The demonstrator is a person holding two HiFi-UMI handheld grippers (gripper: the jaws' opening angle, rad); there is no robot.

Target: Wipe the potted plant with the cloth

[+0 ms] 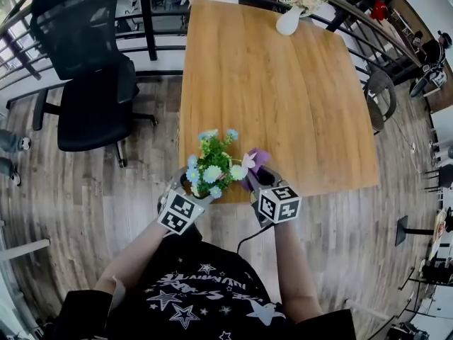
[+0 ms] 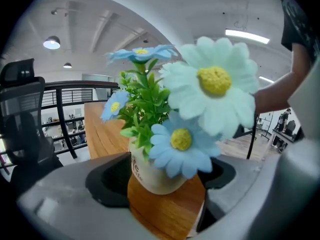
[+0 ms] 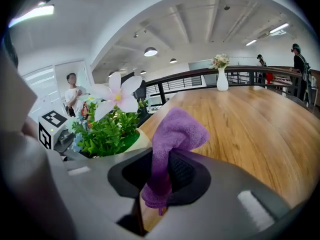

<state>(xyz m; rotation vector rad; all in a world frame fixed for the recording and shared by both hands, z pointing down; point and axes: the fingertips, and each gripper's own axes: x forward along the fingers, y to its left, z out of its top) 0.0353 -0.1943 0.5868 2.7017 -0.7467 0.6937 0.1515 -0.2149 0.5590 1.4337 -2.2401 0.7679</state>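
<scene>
The left claw (image 1: 190,187) is clamped on the potted plant (image 1: 212,163): in the left gripper view the cream pot (image 2: 152,176) sits squarely between the two dark pads (image 2: 107,181), its rounded base out past the claw's tips, with the green leaves and pale blue daisies rising toward 12 o'clock and filling most of that view. In the head view the plant is at the 6 o'clock edge of the wooden counter (image 1: 283,98), and its blooms lean toward 3 o'clock, where the right claw (image 1: 260,178) is. The right claw is closed on the cloth (image 1: 257,159), a purple terry piece; in the right gripper view the cloth (image 3: 172,134) is pinched between the jaws at the middle, one folded end standing up toward 12 o'clock and a short tail hanging at 6 o'clock. From that claw the plant's foliage (image 3: 107,134) and a pale pink flower (image 3: 116,98) lie at 9 to 10 o'clock, just beside the cloth; whether cloth and leaves touch cannot be told. A white vase (image 1: 289,21) of flowers stands at the counter's far end, toward 12 o'clock, well apart from both claws, and a black office chair (image 1: 92,69) stands on the floor at the counter's 9 o'clock side
</scene>
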